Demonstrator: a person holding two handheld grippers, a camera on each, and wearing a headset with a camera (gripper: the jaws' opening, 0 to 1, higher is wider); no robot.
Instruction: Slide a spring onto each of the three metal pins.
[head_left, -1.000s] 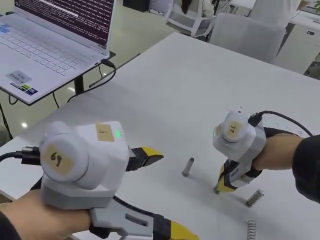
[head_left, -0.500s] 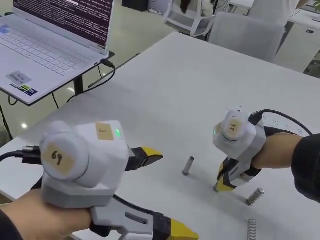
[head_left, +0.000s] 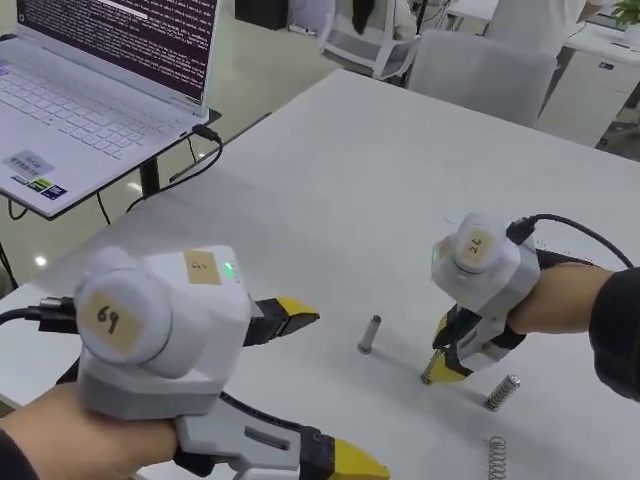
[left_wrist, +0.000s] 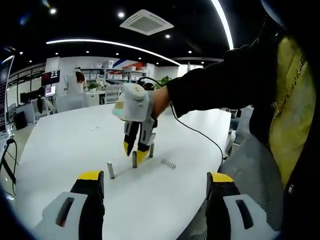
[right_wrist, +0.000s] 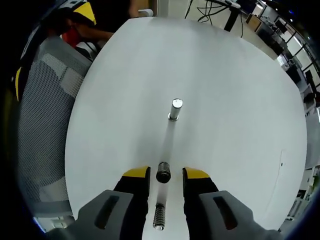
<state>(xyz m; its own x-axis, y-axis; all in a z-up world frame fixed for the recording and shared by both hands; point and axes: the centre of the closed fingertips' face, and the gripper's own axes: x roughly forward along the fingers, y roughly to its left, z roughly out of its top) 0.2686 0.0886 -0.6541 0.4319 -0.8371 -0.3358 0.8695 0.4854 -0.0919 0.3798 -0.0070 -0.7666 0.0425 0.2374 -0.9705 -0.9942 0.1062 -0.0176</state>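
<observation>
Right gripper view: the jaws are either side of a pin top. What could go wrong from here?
1. The pin sits between the right gripper's open jaws with little gap; a sideways pull-out could tip it.
2. A bare pin stands close by and could get knocked too.
3. One loose spring lies beside the person's sleeve, which could sweep it across the table.

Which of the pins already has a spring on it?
The pin standing between the right gripper's jaws: a spring coils round its lower shaft. The bare pin farther ahead of that gripper has none.
</observation>
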